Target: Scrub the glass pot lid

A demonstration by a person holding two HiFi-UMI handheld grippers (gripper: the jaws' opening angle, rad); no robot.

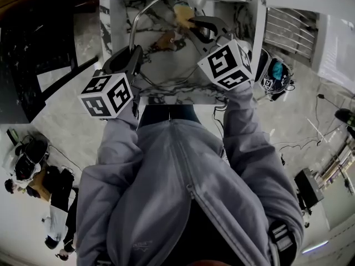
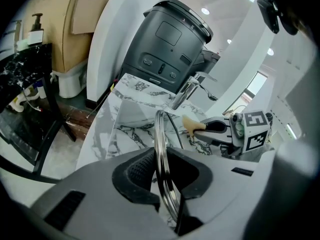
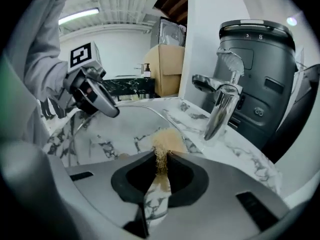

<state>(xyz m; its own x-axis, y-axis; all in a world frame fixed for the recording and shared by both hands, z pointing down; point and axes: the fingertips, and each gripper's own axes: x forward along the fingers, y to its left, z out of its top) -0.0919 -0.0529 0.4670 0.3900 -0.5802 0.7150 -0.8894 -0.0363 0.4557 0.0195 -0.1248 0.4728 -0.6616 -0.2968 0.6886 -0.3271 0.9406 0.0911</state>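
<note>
The glass pot lid, with its metal rim, stands on edge over the marble sink. My left gripper is shut on the rim, which runs between the pads in the left gripper view. My right gripper is shut on a tan fibrous scrub pad near the lid's far side. In the right gripper view the pad sticks out past the jaws, with the lid's glass just beyond. Whether pad and glass touch is unclear.
A chrome faucet rises at the sink's back edge, close to the right gripper. Behind it stands a dark grey appliance. Cables and gear lie on the floor right of the counter. People stand at lower left.
</note>
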